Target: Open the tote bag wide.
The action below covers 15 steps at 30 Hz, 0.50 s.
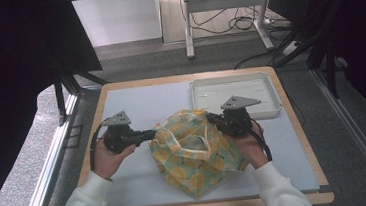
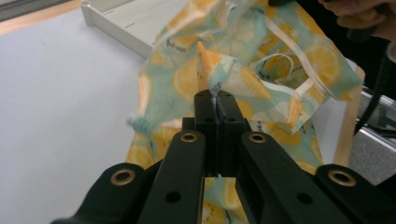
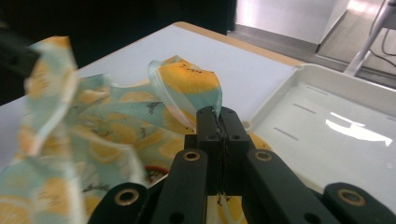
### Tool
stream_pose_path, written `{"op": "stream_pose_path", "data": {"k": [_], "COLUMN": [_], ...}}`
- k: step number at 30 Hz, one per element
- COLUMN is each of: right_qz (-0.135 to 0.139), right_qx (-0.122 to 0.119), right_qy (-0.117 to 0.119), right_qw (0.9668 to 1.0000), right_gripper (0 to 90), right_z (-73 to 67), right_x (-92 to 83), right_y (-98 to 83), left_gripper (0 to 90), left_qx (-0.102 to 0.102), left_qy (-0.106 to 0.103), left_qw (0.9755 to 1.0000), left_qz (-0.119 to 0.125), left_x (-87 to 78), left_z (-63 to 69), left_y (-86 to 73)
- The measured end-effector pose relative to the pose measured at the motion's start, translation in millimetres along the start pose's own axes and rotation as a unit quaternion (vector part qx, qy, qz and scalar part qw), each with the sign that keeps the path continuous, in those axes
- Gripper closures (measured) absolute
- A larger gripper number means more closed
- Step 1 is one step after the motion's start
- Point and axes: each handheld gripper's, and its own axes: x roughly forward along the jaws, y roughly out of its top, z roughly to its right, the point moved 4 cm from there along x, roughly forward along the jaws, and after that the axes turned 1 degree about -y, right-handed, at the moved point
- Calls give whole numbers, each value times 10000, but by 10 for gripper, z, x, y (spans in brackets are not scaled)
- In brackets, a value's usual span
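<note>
Even, soft light falls on the counter [image 1: 142, 182] from above, while the surroundings stay dark. In the right gripper view glare streaks the white tray [image 3: 355, 126] — the near cloth [image 3: 51, 135] blurs, as do close parts in both gripper views

Looks like a lab or test room, not a home. Grey carpet floor [image 1: 132, 62], black curtains [image 1: 7, 63] at both sides, a metal frame [image 1: 223, 9] with loose cables [image 1: 229, 24] behind. Wooden-edged bench [image 1: 293, 123] under a grey mat [image 1: 145, 101], with a white tray [image 1: 270, 88].
</note>
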Motion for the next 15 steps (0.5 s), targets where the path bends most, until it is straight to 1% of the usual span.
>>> {"op": "stream_pose_path", "data": {"k": [4,5,6,8,13,15], "right_qz": [12,18,18,16,-94,-153], "right_qx": [2,9,9,26,188,215], "right_qy": [-50,-53,-53,-47,-34,-66], "right_qw": [10000,10000,10000,10000,9998,9996], "right_gripper": [879,879,879,879,879,879], "right_z": [106,155,155,202,340,383], "right_x": [44,76,76,114,234,285], "right_y": [61,92,92,126,161,157], "left_gripper": [900,900,900,900,900,900], "left_qx": [-19,-26,-35,-52,-28,-28], "left_qy": [-47,-60,-76,-120,-202,-232], "left_qw": [10000,10000,10000,9999,9998,9997], "left_qz": [21,30,28,34,-3,-26], "left_x": [-64,-74,-82,-100,-127,-132], "left_z": [23,31,37,63,148,181], "left_y": [-96,-117,-134,-184,-300,-348]}}
